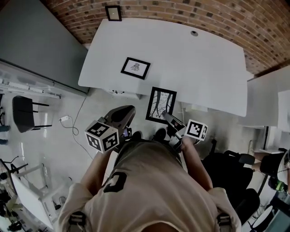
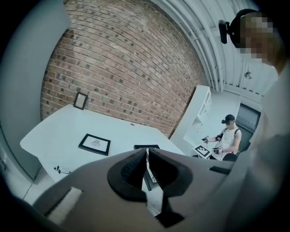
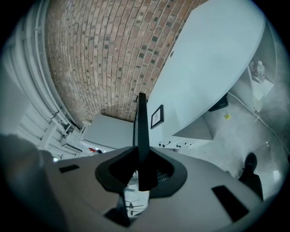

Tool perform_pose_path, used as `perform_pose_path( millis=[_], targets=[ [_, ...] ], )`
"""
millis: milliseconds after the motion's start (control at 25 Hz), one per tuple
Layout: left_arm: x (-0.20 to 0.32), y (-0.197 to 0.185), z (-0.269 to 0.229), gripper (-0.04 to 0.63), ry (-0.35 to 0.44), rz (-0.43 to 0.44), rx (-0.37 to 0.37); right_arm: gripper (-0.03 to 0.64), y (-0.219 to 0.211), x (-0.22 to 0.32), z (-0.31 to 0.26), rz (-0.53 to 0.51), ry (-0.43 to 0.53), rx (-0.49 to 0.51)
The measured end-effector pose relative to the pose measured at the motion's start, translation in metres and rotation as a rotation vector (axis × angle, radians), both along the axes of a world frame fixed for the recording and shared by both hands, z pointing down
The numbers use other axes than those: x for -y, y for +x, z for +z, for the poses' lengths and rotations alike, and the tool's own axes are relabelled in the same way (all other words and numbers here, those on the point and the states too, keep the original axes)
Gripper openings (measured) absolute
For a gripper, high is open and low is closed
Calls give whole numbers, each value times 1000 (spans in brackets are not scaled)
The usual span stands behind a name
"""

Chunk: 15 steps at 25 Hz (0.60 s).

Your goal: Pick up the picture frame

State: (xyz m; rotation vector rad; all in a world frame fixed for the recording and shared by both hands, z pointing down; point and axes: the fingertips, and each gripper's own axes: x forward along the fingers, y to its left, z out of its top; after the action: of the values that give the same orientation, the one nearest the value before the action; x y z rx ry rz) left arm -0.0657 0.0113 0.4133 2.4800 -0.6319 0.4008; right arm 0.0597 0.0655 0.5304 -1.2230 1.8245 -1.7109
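Observation:
A black picture frame with a branch print (image 1: pixel 161 105) hangs in the air just off the white table's (image 1: pixel 199 68) near edge. My right gripper (image 1: pixel 170 118) is shut on its lower right corner. In the right gripper view the frame (image 3: pixel 142 131) stands edge-on, clamped between the pads of that gripper (image 3: pixel 141 174). My left gripper (image 1: pixel 123 117) floats to the frame's left, shut and empty. Its jaws (image 2: pixel 146 156) meet in the left gripper view, with part of the held frame (image 2: pixel 146 147) showing beyond them. A second black frame (image 1: pixel 135 68) (image 2: pixel 94 143) (image 3: pixel 157 116) lies flat on the table.
A small frame (image 1: pixel 113 12) (image 2: pixel 80 100) leans against the brick wall at the table's far edge. A black chair (image 1: pixel 22 113) stands on the left, dark office chairs (image 1: pixel 226 167) on the right. A cable and plug (image 1: pixel 63 119) lie on the floor. Another person (image 2: pixel 229 136) sits beyond the table.

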Motion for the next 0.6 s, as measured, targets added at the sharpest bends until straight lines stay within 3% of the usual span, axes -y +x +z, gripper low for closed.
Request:
perform_pose_path(
  millis=[240, 440, 600],
  targets=[
    [-4, 37, 1, 17, 9, -20, 29, 58, 37, -6, 2, -10, 18, 43],
    [3, 38, 11, 17, -2, -85, 85, 58, 52, -12, 9, -13, 4, 39],
    [12, 43, 12, 17, -9, -87, 80, 58, 58, -9, 9, -22, 9, 30]
  ],
)
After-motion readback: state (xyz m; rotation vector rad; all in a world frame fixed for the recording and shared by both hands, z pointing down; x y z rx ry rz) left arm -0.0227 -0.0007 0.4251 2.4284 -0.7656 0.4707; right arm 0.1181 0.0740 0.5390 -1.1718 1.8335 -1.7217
